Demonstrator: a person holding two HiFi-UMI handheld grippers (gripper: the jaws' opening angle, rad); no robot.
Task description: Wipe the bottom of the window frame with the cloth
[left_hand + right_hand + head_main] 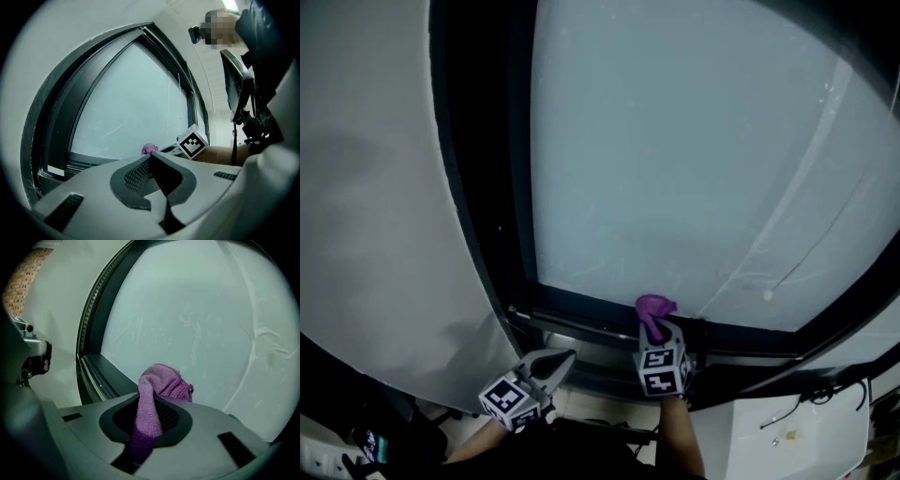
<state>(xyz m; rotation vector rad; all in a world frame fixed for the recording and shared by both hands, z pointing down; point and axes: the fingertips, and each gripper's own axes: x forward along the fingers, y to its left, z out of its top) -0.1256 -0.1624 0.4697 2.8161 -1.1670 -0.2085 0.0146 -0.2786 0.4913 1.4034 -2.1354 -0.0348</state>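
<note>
The right tool [655, 330] is clamped on a small purple knitted cloth [654, 307]. In the right gripper view a strip of the cloth [159, 385] runs down between the two jaws, and its bunched end sticks out past their tips. That end lies against the lower edge of the pale frosted window pane [694, 141], where the glass meets the dark bottom rail of the window frame [581, 314]. The rail runs off to the left of the right tool and also carries on to its right. The tool's marker cube sits just behind the jaws, with the person's bare forearm [680, 441] behind that.

The left tool [555, 360] is held beside the right one, on its left and a little lower. It is apart from the cloth and just short of the rail. In the left gripper view its jaws [150, 161] meet at the tips with nothing between them. Past those tips the purple cloth [149, 148] and the right tool's marker cube show against the glass.

To the left of the left tool, the dark upright side of the frame rises beside a plain white wall [375, 187]
</note>
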